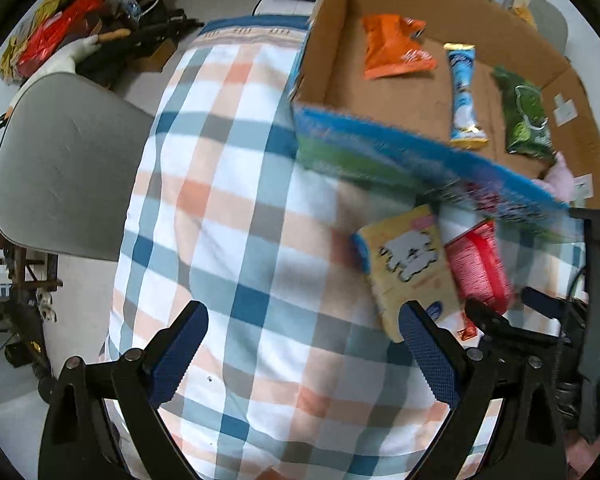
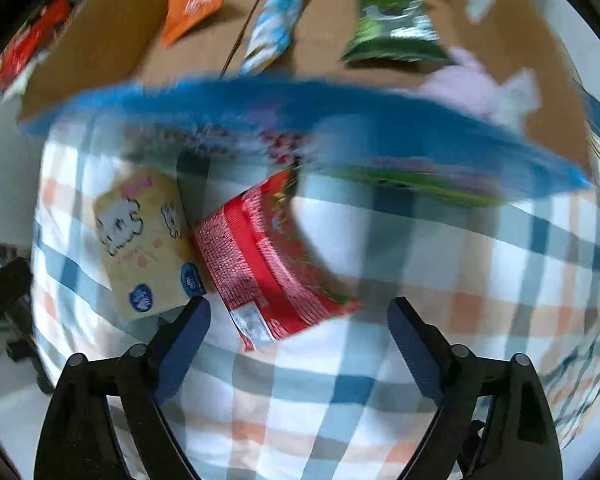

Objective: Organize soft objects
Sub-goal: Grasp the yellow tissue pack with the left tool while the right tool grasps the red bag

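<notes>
Lying on the checked blue, orange and white quilt [image 2: 340, 400], just ahead of the right tongs [image 2: 299, 330], the flat red printed snack packet [image 2: 268, 264] was the thing the next move seemed to turn on. Its long axis ran on a slant, from the far end near the box down toward the gap between the tongs' blue pads, with the barcode end nearest and slightly left of centre. The right tongs stood wide apart and held nothing, their tips near that end without clearly touching it.

Just to the left of the packet, touching or nearly so, lay the pale yellow soft pack with a white cartoon animal [image 2: 148, 240]. In the left wrist view it sat just beyond the right-hand pad of the left tongs [image 1: 303, 330], with the red packet [image 1: 480, 264] farther right. The left tongs were also wide apart and empty, over bare quilt.

By my judgement the right hand was the better placed for the red packet, and the left for the yellow pack.

Beyond both stood the open brown cardboard box with a blue printed rim [image 2: 112, 40], already holding an orange packet [image 2: 192, 0], a light blue packet [image 2: 276, 28], a green packet [image 2: 392, 28] and a pale pink soft thing [image 2: 468, 84], blurred.
</notes>
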### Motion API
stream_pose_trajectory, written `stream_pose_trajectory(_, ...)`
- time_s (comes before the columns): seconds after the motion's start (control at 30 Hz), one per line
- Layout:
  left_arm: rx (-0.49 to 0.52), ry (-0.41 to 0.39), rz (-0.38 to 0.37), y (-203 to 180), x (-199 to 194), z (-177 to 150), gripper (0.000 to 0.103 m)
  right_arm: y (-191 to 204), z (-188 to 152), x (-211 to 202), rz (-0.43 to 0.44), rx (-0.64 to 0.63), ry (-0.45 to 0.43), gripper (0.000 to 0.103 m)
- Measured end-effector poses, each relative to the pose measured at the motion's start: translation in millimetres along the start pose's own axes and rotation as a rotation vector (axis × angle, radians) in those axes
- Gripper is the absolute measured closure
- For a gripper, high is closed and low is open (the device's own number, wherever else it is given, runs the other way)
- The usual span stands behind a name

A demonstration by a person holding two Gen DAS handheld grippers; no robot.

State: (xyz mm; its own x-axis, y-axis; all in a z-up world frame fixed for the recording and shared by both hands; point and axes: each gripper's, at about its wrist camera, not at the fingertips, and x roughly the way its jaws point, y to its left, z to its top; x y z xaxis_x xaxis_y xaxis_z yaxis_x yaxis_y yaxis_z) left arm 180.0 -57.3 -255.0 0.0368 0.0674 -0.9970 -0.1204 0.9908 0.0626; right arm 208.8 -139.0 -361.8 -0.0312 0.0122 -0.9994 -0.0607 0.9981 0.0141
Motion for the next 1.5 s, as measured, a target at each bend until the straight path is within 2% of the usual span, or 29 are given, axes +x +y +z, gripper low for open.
stream_pose_trajectory(0.03,-0.002,0.004,0.0,1.0,2.0,-0.2,0.005,3.6,1.5,6.4,-0.003,-0.009,0.014,0.021)
stream_pose_trajectory(0.17,0.01,0.022,0.004,-2.2,9.4,-1.2,0.005,11.6,0.3,25.1,-0.051,-0.042,0.048,0.026)
stream_pose_trajectory(0.23,0.019,0.042,-0.014,-9.1,15.0,-1.8,0.005,9.2,-2.7,22.8,-0.041,-0.035,0.046,0.035)
stream_pose_trajectory(0.3,0.027,0.064,-0.039,-17.5,21.4,0.2,0.005,3.2,-9.0,20.1,-0.054,-0.017,0.07,0.037)
stream_pose_trajectory(0.57,0.013,0.188,-0.171,-59.8,58.5,15.7,0.005,-42.5,-50.1,9.9,-0.035,0.108,0.115,0.037)
stream_pose_trajectory(0.73,0.052,0.234,-0.121,-78.6,86.6,23.2,0.005,-57.2,-60.8,10.4,-0.004,0.156,0.118,0.037)
stream_pose_trajectory(0.8,0.059,0.203,-0.097,-79.3,89.7,24.3,0.008,-55.5,-58.1,14.5,0.007,0.157,0.13,0.037)
stream_pose_trajectory(0.87,0.083,0.202,-0.101,-80.4,90.0,22.6,0.032,-56.6,-56.4,15.9,0.023,0.164,0.13,0.037)
stream_pose_trajectory(0.97,0.121,0.189,-0.085,-75.8,80.4,12.3,0.039,-59.5,-54.1,18.8,0.021,0.176,0.136,0.035)
stream_pose_trajectory(1.1,0.178,0.183,-0.067,-66.4,66.8,-14.6,0.041,-65.3,-55.3,7.9,0.039,0.186,0.133,0.034)
stream_pose_trajectory(1.17,0.192,0.184,-0.068,-63.2,66.3,-21.4,0.041,-66.3,-51.6,3.7,0.056,0.185,0.13,0.027)
stream_pose_trajectory(1.23,0.184,0.188,-0.068,-61.9,71.2,-22.4,0.041,-66.7,-51.3,-1.2,0.062,0.175,0.112,0.011)
stream_pose_trajectory(1.27,0.174,0.195,-0.067,-61.5,75.6,-21.4,0.04,-66.0,-50.0,-2.3,0.061,0.162,0.107,0.009)
stream_pose_trajectory(1.4,0.14,0.206,-0.076,-60.8,89.1,-19.0,0.04,-60.7,-38.3,1.5,-0.003,0.11,0.111,0.009)
stream_pose_trajectory(1.5,0.138,0.212,-0.074,-58.0,93.6,-16.1,0.04,-58.0,-28.8,6.1,-0.006,0.1,0.135,0.009)
